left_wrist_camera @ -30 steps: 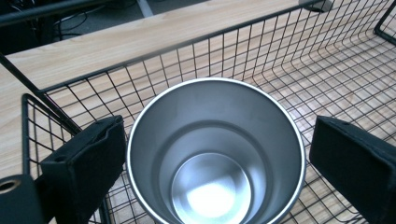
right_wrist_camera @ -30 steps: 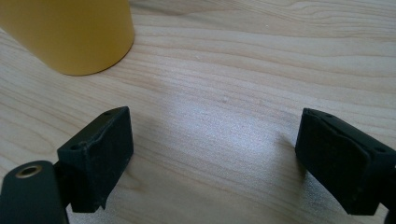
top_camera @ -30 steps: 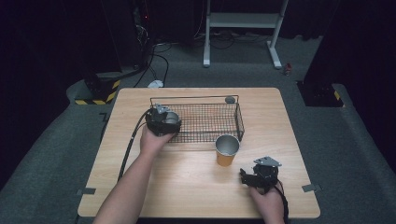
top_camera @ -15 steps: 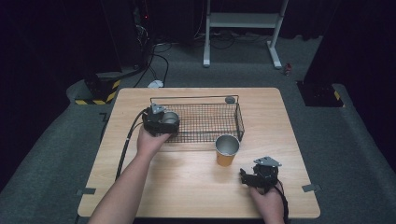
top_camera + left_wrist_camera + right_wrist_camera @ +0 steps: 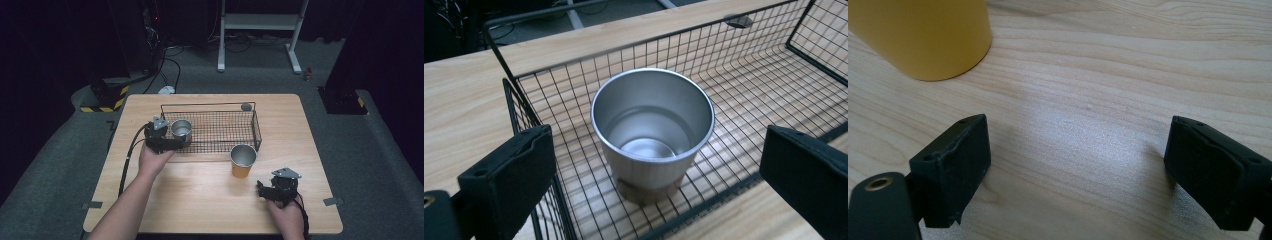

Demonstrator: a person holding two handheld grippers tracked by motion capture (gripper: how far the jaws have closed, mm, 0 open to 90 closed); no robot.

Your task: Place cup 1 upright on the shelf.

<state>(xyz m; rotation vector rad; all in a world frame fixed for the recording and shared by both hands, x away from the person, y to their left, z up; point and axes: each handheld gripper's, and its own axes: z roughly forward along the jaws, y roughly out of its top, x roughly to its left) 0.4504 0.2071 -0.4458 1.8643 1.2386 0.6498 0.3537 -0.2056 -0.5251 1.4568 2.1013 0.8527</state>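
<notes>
No text, label, brand, number or sign can be read anywhere in these views. The steel cup (image 5: 653, 131) in the wire basket (image 5: 744, 65) has a plain, unmarked surface, the yellow cup (image 5: 918, 35) shows a bare side, and the wooden desk (image 5: 1128, 75) carries only its grain.

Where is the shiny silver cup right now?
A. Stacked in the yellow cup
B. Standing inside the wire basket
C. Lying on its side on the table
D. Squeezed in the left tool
B: the silver cup stands upright on the mesh floor of the wire basket, with the left tool open and not touching it.
</notes>
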